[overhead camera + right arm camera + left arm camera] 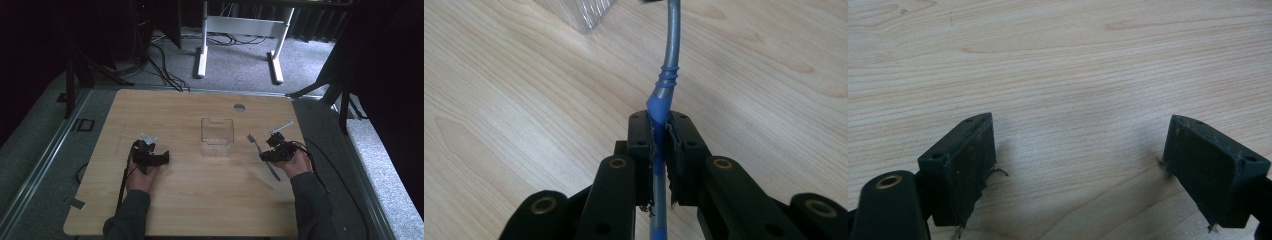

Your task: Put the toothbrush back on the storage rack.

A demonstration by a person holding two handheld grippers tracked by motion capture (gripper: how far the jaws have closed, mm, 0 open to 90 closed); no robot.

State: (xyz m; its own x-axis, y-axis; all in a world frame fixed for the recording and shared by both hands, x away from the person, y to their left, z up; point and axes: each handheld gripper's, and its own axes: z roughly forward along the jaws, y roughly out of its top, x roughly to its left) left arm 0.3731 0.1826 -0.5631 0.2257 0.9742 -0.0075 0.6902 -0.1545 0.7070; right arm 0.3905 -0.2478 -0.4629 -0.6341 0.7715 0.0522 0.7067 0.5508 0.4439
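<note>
I have the right tool (659,150) clamped on a blue and grey plastic toothbrush (667,75), its 2 black jaws pressed together on the blue section of the handle just below the ribbed rings. In the high view the toothbrush (264,155) sits at the right of the light wooden desk (200,200), the bristle head pointing up toward the far edge and the tail of the handle running back under my right hand, near the clear plastic rectangular container (217,136) that stands at the middle of the desk. The left tool (1078,165) holds nothing; its jaws stand wide apart over bare wood, well to the left of the container. I judge the toothbrush light and stiff along the thick handle, but the thin grey neck looks springy, so the head may wag if I swing it fast. The smooth plastic could also twist or slip between the jaws, since the grip is narrow. The blue handle is the right place to hold it: thick, flat-sided, and close to the balance point. I would avoid pinching the neck or the bristles.
</note>
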